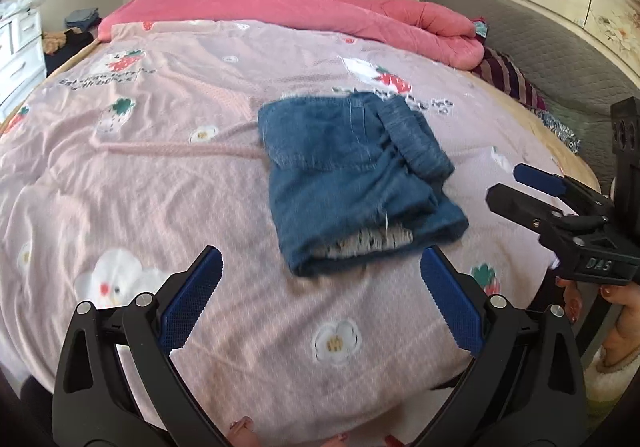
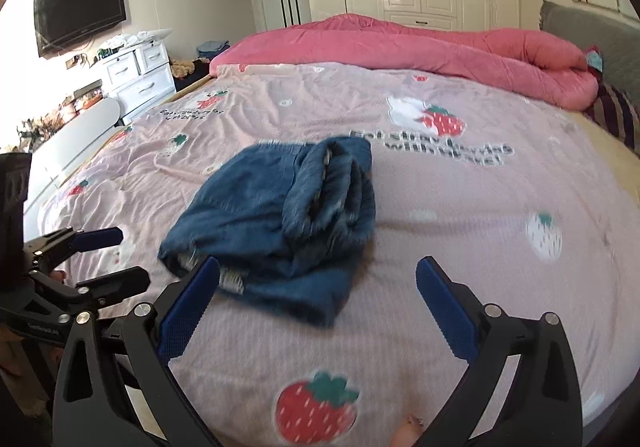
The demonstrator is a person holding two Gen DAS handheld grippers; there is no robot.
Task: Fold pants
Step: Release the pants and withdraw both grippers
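Left gripper [image 1: 320, 297]: my jaws stand spread wide, nothing between them.
Right gripper [image 2: 318, 305]: spread just as wide, empty too.
Pants [image 1: 356, 183]: folded denim bundle on the pink strawberry bedsheet [image 1: 160, 175], just ahead of both grippers, touching neither.
Long axis: runs away from me, rolled legs on the right side.
Nearer hand: my right, I judge; its left finger [image 2: 188, 311] overlaps the bundle's near edge.
Left view only: light lining at the near hem.
Right view only: stacked leg rolls end-on.
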